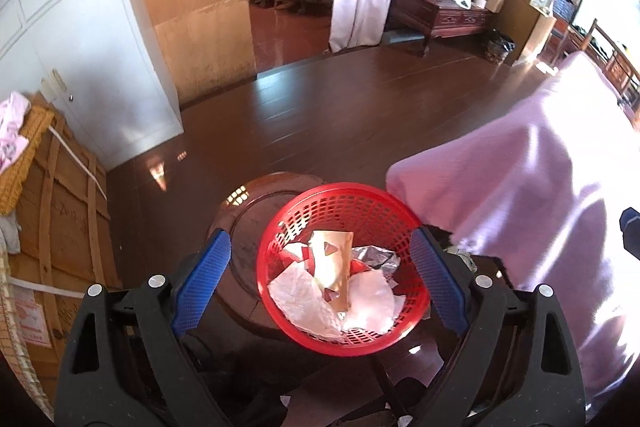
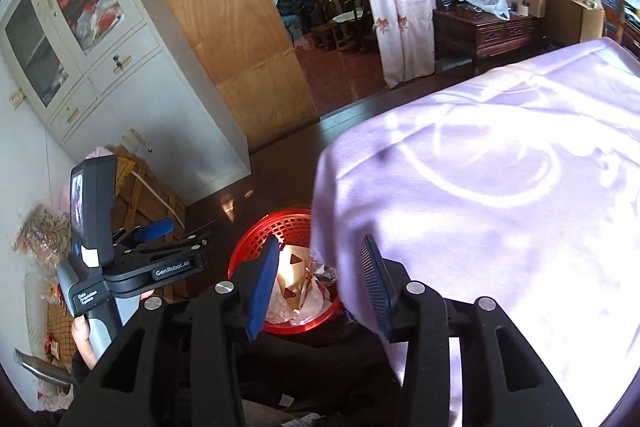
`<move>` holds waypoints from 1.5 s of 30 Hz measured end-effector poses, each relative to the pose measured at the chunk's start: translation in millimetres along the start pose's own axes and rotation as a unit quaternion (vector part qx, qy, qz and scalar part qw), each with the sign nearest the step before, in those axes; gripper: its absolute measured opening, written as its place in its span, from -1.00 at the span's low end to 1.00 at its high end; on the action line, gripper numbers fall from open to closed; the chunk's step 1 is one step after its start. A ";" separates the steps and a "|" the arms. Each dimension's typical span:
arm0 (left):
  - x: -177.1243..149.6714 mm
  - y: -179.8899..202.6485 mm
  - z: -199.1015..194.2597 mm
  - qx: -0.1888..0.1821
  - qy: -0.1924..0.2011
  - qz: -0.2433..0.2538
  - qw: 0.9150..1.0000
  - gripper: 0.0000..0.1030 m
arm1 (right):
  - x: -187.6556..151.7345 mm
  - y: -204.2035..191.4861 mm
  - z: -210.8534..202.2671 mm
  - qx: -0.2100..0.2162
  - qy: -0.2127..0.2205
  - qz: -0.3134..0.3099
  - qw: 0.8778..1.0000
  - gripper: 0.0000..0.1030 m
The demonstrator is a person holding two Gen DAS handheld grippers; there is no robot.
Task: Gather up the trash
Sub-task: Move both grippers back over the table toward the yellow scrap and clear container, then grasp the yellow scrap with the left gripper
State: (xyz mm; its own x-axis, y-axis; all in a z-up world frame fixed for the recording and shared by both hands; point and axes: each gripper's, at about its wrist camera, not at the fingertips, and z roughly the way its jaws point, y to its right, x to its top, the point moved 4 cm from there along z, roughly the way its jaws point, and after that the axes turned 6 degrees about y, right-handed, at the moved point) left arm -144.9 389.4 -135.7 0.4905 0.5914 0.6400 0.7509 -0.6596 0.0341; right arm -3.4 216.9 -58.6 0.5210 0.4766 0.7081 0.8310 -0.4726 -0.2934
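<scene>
A red plastic basket (image 1: 280, 227) stands on a round dark wooden stool (image 1: 240, 235) and holds trash: a gold wrapper (image 1: 334, 267), white crumpled paper (image 1: 304, 303) and silver foil (image 1: 378, 255). My left gripper (image 1: 320, 247) is open and empty, its blue pads on either side of the basket, above it. In the right wrist view the basket (image 2: 256, 239) shows partly under the purple cloth, with the gold wrapper (image 2: 292, 275) inside. My right gripper (image 2: 320, 247) is open and empty above the basket's right edge. The left gripper (image 2: 176, 233) appears at the left.
A table or bed covered in purple cloth (image 1: 540, 167) fills the right side (image 2: 480, 187). A wooden crate (image 1: 60, 211) stands at the left, a white cabinet (image 1: 80, 27) behind it. Dark wooden floor (image 1: 340, 107) lies beyond the stool. A carved chest (image 1: 440, 15) stands far back.
</scene>
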 end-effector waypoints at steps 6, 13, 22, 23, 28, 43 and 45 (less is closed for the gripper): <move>3.0 35.5 -22.9 -0.003 0.020 0.035 0.999 0.76 | -4.5 29.8 -35.6 -0.011 0.033 0.021 0.999 -0.10; 8.2 93.3 -49.6 -0.023 0.043 0.089 0.995 0.79 | -11.2 78.0 -85.6 -0.037 0.075 0.055 0.995 -0.04; 0.7 197.9 -71.5 -0.067 0.060 0.175 0.980 0.83 | -33.8 159.9 -162.8 -0.108 0.126 0.109 0.980 0.06; -1.2 209.9 -72.7 -0.074 0.059 0.184 0.978 0.83 | -38.1 172.1 -173.4 -0.121 0.130 0.116 0.977 0.06; -12.0 271.6 -78.3 -0.116 0.051 0.224 0.966 0.83 | -57.6 227.9 -218.5 -0.182 0.145 0.149 0.961 0.06; -86.9 455.4 -120.8 -0.224 0.063 0.398 0.887 0.84 | -94.0 349.4 -275.4 -0.300 0.180 0.236 0.907 0.09; -94.8 467.7 -123.2 -0.244 0.059 0.413 0.875 0.84 | -95.8 352.0 -286.1 -0.314 0.190 0.241 0.899 0.15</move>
State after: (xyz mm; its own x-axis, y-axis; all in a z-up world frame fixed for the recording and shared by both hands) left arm 105.4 -32.3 -85.9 0.7056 -0.2138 0.6756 -0.1310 -0.9763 -0.1721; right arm 183.5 -207.2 -45.9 0.5878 -0.1260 0.7992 0.1911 -0.9383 -0.2884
